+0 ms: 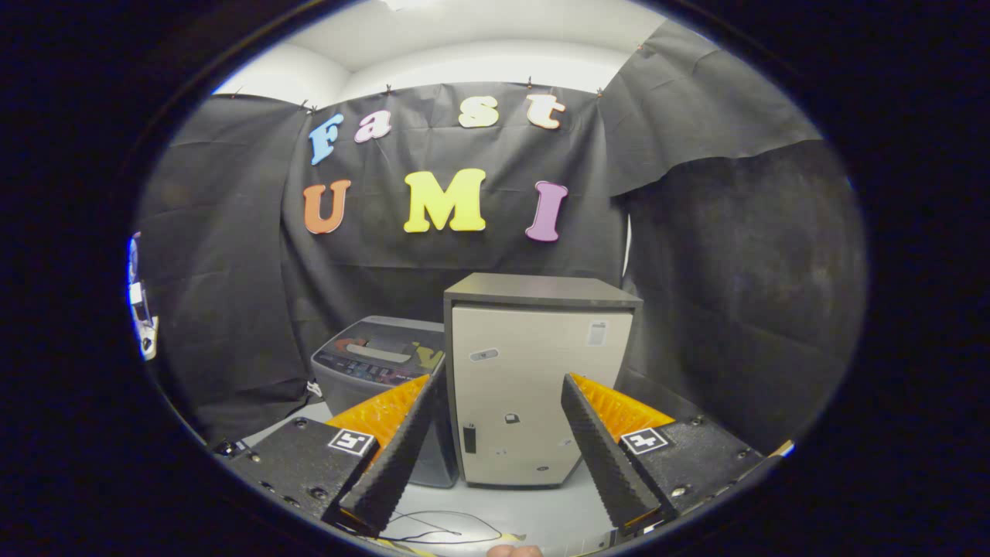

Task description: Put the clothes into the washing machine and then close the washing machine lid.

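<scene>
A small grey washing machine [377, 363] stands on the pale floor beyond my left finger, its dark glossy lid lying down flat on top. My gripper [499, 383] is open, fingers spread wide with nothing between them, held back from the machine and pointing toward the cabinet beside it. Part of the machine's front is hidden behind my left finger [398, 449].
A beige cabinet [534, 379] with a dark top stands right of the washing machine, straight ahead between my fingers. A thin black cable [448, 526] lies on the floor just below the fingers. Black cloth walls close in behind and on both sides.
</scene>
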Action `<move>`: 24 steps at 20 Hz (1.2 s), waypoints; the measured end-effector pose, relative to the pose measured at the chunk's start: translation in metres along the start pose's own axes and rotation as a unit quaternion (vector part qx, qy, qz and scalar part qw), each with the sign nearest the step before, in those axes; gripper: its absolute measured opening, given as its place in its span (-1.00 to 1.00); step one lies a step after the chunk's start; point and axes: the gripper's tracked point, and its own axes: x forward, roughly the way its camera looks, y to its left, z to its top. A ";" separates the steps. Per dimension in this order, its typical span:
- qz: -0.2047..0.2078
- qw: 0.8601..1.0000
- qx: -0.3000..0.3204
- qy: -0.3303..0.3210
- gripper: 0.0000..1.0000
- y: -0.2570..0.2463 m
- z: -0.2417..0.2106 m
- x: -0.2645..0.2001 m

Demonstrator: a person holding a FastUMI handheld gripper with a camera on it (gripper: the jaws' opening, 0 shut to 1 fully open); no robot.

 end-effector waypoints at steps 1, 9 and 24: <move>-0.003 1.000 0.003 -0.007 1.00 -0.002 0.002 -0.004; 0.018 1.000 0.002 -0.011 1.00 0.004 0.002 -0.010; 0.025 1.000 -0.012 -0.015 1.00 0.003 0.004 -0.009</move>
